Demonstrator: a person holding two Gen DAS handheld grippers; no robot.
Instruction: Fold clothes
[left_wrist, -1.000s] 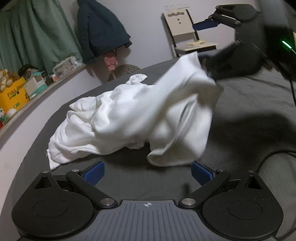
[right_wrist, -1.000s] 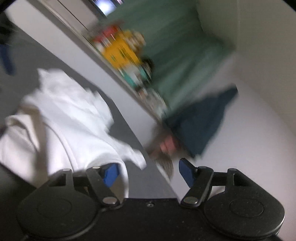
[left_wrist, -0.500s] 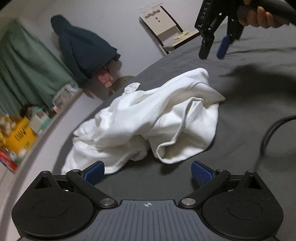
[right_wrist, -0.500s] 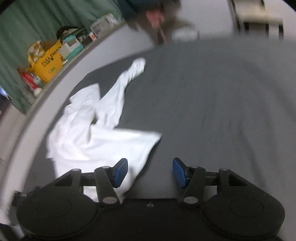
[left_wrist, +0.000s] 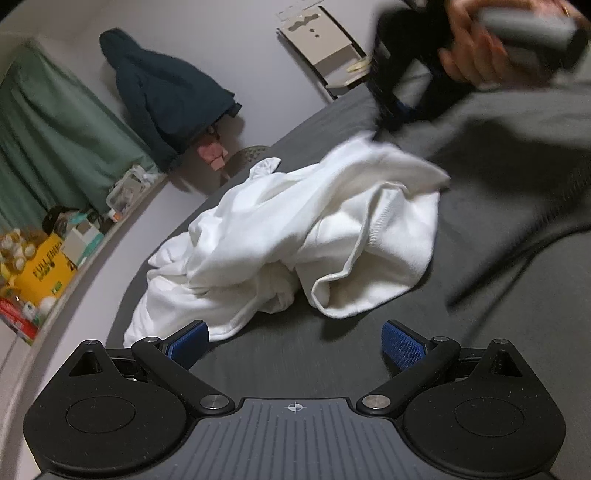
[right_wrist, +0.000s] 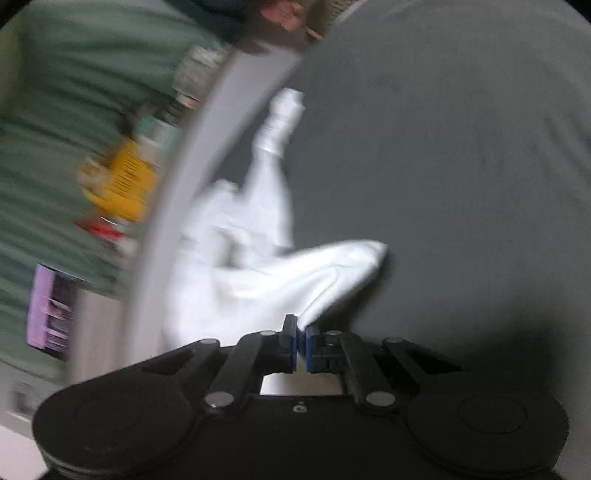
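Observation:
A crumpled white garment (left_wrist: 291, 236) lies in a heap on the dark grey bed (left_wrist: 498, 258). My left gripper (left_wrist: 295, 341) is open just in front of the heap, its blue pads (left_wrist: 186, 341) wide apart and holding nothing. In the left wrist view my right gripper (left_wrist: 388, 122), held by a hand (left_wrist: 476, 48), touches the garment's far edge. The blurred right wrist view shows the right gripper (right_wrist: 300, 338) shut on a fold of the white garment (right_wrist: 258, 266), with cloth running out from between the pads.
A pale ledge (left_wrist: 122, 229) along the bed's left side carries a yellow box (left_wrist: 44, 269) and small clutter before a green curtain (left_wrist: 48, 147). A dark jacket (left_wrist: 166, 99) hangs on the wall, and a light chair (left_wrist: 325, 51) stands beyond the bed.
The right gripper has come down from above the bed to the garment's far edge and closed on the cloth. The left gripper stays open in front of the heap.

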